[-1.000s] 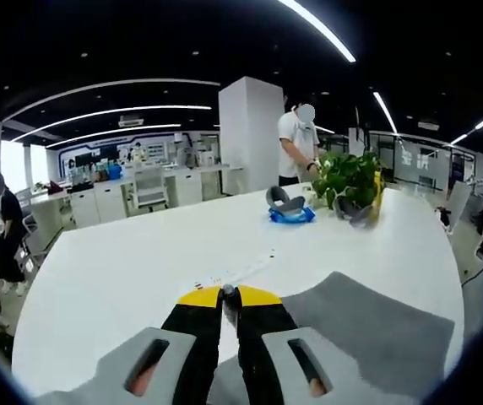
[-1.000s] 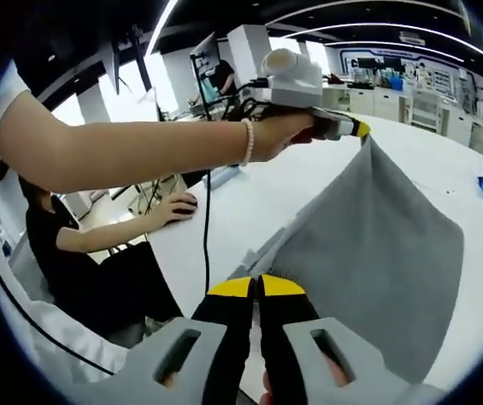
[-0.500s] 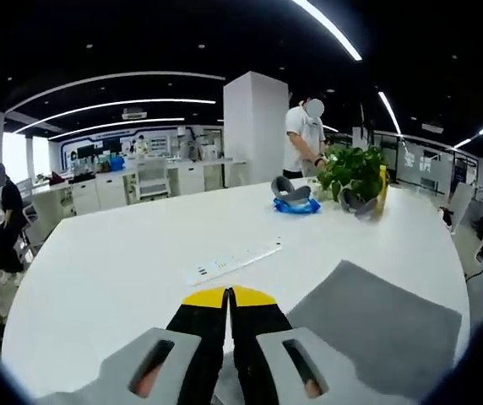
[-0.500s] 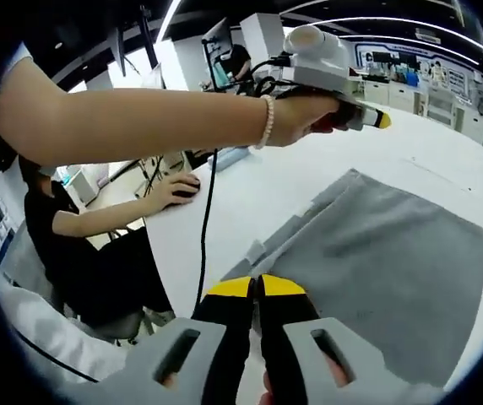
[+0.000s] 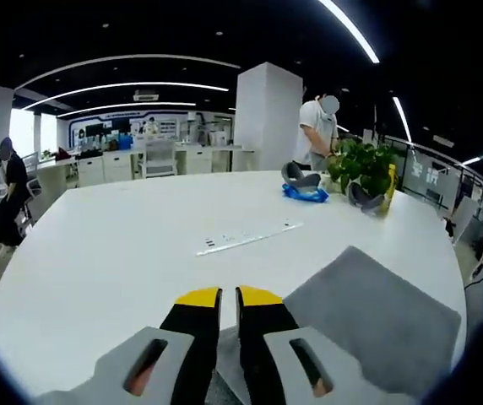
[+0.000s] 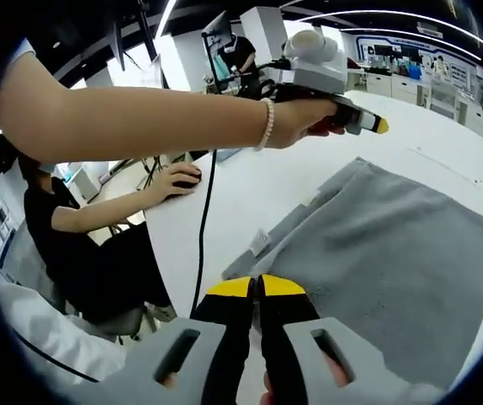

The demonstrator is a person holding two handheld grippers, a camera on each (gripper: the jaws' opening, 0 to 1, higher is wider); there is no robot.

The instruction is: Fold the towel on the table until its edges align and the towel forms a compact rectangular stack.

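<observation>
The grey towel [image 6: 385, 253] lies flat on the white table [image 6: 225, 202], folded into layers, with a small label at its stepped left edge. My right gripper [image 6: 254, 287] sits low at the towel's near corner, its yellow-tipped jaws pressed together on the cloth there. A hand holds my left gripper [image 6: 375, 125] in the air beyond the towel's far corner, apart from the cloth. In the left gripper view the jaws of the left gripper [image 5: 228, 297] stand slightly parted with nothing between them, and the towel [image 5: 377, 316] spreads out to their right.
A white power strip [image 5: 246, 239] lies mid-table. A potted plant [image 5: 366, 164], a blue object [image 5: 307, 192] and grey shapes sit at the far edge, where a person [image 5: 319, 135] stands. A seated person [image 6: 98, 261] rests a hand on a mouse [image 6: 187, 179]; a black cable [image 6: 203, 228] hangs.
The left gripper let go of the raised towel corner, and the cloth dropped flat onto the table. Its jaws have parted a little. The right gripper stayed at the near corner.
</observation>
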